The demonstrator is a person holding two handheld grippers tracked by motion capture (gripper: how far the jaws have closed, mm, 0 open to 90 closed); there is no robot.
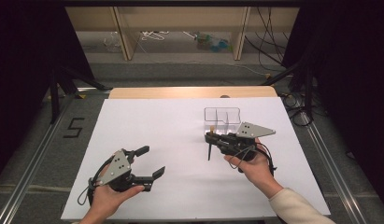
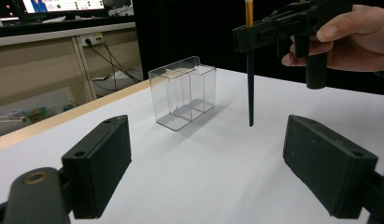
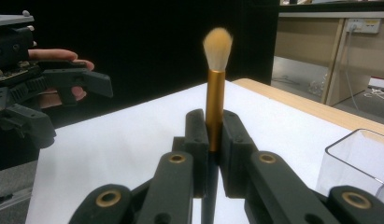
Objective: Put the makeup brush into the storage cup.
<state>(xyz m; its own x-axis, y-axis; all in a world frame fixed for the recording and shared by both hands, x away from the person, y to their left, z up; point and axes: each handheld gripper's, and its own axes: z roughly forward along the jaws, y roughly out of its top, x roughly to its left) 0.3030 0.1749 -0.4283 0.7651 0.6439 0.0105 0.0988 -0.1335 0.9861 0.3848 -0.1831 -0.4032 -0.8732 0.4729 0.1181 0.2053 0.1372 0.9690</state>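
Light falls from above onto the white table sheet (image 1: 147,140), which looks bright and evenly lit; the surroundings sink into black. Shadows are soft, close jaws slightly blurred, all frames grainy

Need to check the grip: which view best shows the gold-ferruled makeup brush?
Right gripper view: the gold-ferruled makeup brush stands upright, clamped between the jaws. Left gripper view shows its dark handle; high view barely shows it.

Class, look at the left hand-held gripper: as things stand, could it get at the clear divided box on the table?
Probably yes. The left hand-held gripper is open and holds nothing, and bare white table lies between it and the clear box. The brush hangs to one side.
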